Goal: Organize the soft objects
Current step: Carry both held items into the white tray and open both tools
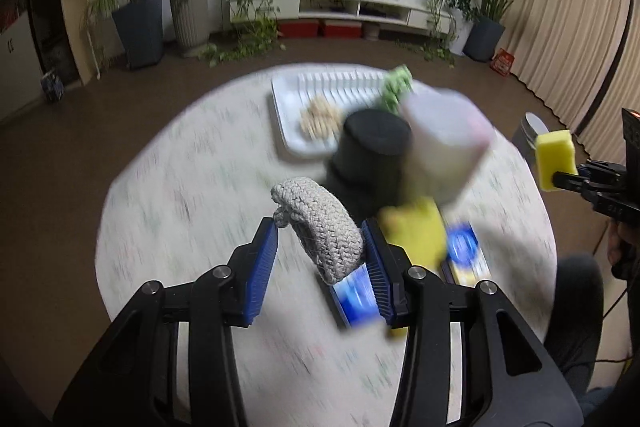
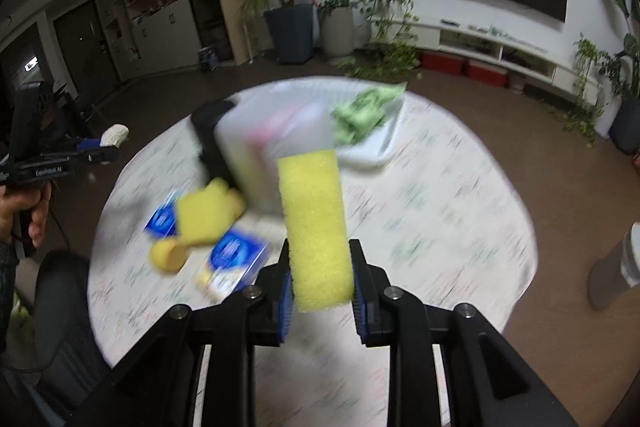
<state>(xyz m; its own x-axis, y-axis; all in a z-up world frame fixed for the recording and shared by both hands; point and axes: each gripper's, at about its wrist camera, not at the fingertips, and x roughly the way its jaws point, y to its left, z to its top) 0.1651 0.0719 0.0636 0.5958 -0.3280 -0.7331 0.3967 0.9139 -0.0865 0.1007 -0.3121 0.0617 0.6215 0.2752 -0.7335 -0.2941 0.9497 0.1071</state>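
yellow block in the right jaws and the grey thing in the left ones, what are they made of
The yellow block looks like foam sponge: matte, with a fine porous, pitted surface, pinched between the right gripper's jaws. The grey thing looks like braided or knitted cord, probably cotton: woven strands show and it bends in a soft curve at the left gripper.

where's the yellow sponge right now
The yellow sponge is off the table, clamped upright in the right gripper; the left wrist view shows it at far right.
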